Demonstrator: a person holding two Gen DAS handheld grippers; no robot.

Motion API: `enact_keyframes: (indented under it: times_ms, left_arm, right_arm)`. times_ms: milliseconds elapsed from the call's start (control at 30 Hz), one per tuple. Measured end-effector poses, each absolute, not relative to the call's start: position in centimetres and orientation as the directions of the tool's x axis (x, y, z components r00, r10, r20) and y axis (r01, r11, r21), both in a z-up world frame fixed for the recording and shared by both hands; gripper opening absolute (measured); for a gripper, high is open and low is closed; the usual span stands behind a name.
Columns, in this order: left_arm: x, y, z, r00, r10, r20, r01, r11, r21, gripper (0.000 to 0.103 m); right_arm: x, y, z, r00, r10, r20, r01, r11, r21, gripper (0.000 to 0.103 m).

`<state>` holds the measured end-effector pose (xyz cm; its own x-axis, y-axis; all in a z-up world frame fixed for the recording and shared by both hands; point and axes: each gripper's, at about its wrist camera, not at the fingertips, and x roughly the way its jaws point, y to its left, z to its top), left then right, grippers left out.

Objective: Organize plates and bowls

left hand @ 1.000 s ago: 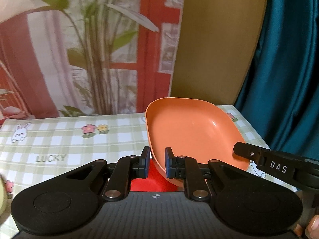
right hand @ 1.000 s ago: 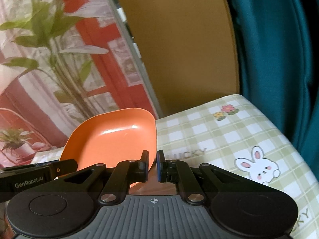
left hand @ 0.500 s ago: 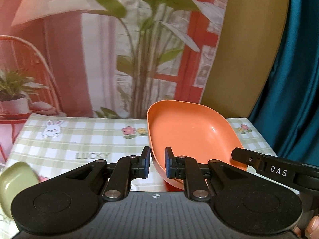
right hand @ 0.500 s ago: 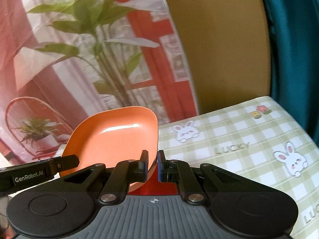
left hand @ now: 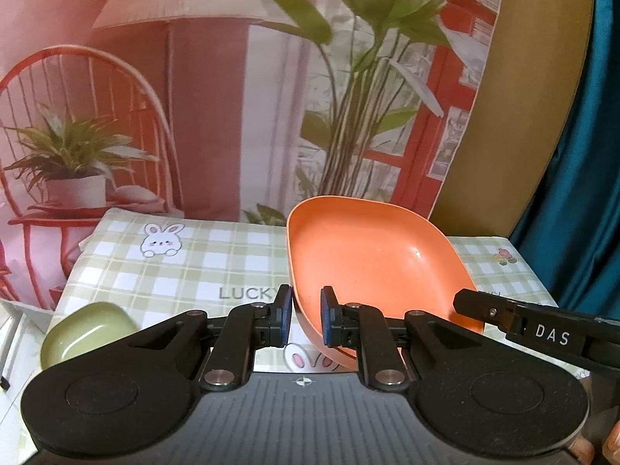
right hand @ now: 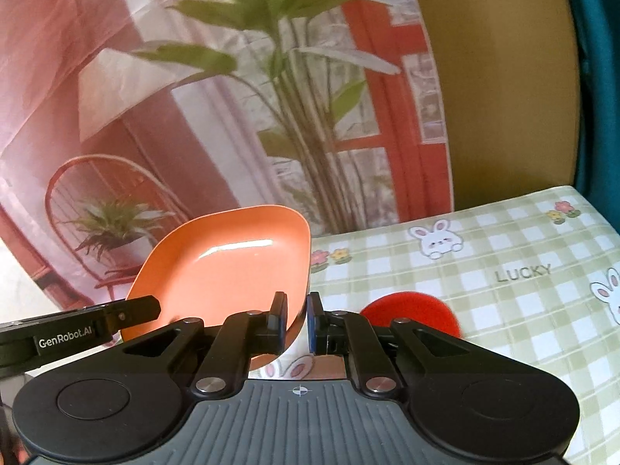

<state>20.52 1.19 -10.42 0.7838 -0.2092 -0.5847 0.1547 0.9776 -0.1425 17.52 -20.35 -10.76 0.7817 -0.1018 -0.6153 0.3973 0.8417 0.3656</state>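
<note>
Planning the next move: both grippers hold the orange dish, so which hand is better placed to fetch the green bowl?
Probably the left. The green bowl sits just left of the left gripper; the right camera doesn't show it.

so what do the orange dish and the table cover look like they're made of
Orange dish: probably plastic or melamine, semi-gloss; it has a thin, even rim, flat uniform colour and a soft streak of glare inside.

Table cover: looks like wipe-clean vinyl or oilcloth with a printed check, rabbits and flowers; it lies smooth with a faint sheen, though it could be cloth.
</note>
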Motion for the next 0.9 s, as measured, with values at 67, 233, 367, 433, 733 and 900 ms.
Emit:
enact_keyframes:
  times_ms: [67, 233, 367, 433, 733, 900]
  left_arm:
    - [20.3, 1.8, -10.7, 0.783, -0.210, -0.586, 0.150, 0.977, -0.149, 0.017]
    - [19.6, 2.5, -11.5, 0.776, -0.212, -0.594, 0.145, 0.977, -0.158, 0.017]
    - [18.8, 2.8, -12.6, 0.766, -0.221, -0.604, 0.140, 0.974, -0.178, 0.017]
    - [18.3, 2.8, -13.0, 0.764, -0.219, -0.607, 0.135, 0.974, -0.182, 0.017]
    - [15.6, 1.7, -14.2, 0.778, -0.230, -0.585, 0.144, 0.971, -0.189, 0.017]
    - [14.1, 1.0, -14.9, 0.784, -0.234, -0.575, 0.140, 0.969, -0.203, 0.017]
  right_arm:
    - [17.8, -19.7, -10.7, 0.780, -0.095, -0.619, 0.392, 0.845, 0.364, 0.009]
    - [18.0, -18.2, -11.0, 0.770, -0.083, -0.632, 0.382, 0.854, 0.353, 0.009]
    - [17.7, -17.3, -11.5, 0.758, -0.088, -0.647, 0.381, 0.864, 0.329, 0.009]
    - [17.4, -17.0, -11.9, 0.748, -0.088, -0.658, 0.383, 0.867, 0.319, 0.009]
    - [15.0, -17.1, -13.3, 0.726, -0.094, -0.681, 0.409, 0.855, 0.319, 0.009]
    - [13.5, -17.2, -13.9, 0.718, -0.102, -0.688, 0.405, 0.866, 0.294, 0.009]
